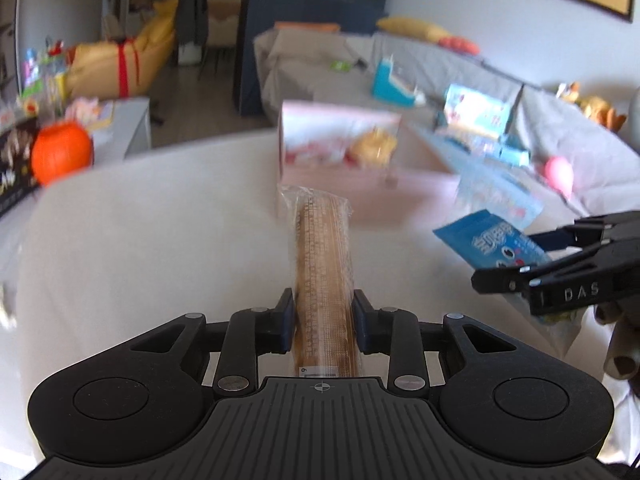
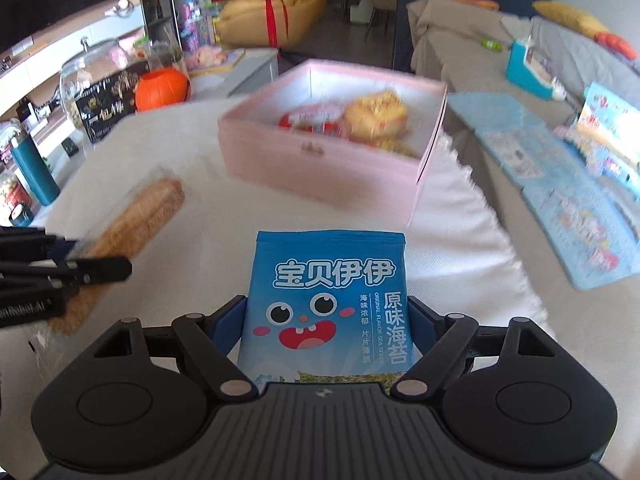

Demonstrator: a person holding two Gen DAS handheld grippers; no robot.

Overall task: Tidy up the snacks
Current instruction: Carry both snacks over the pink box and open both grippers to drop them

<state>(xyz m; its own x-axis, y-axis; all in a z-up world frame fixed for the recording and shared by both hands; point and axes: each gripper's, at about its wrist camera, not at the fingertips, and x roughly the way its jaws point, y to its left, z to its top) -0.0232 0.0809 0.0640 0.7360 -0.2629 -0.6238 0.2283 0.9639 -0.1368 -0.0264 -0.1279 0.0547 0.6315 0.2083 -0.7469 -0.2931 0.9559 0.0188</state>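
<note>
A long brown wafer bar in clear wrap (image 1: 323, 264) sticks out ahead of my left gripper (image 1: 323, 322), whose pads press on its sides. My right gripper (image 2: 326, 328) is shut on a blue seaweed snack bag (image 2: 326, 304) with a cartoon face. The same bag (image 1: 490, 242) and right gripper (image 1: 520, 268) show at the right of the left wrist view. The wafer bar (image 2: 136, 216) and left gripper (image 2: 72, 264) appear at the left of the right wrist view. Beyond both stands an open pink box (image 2: 280, 160) holding a round pastry (image 2: 376, 114) and a red-white packet (image 2: 312, 118).
A white cloth (image 2: 200, 240) covers the table. An orange pumpkin pot (image 2: 160, 88), a glass jar (image 2: 86, 76) and a teal bottle (image 2: 34, 172) stand at the left. A grey sofa (image 2: 552, 40) with blue boxes and booklets lies to the right.
</note>
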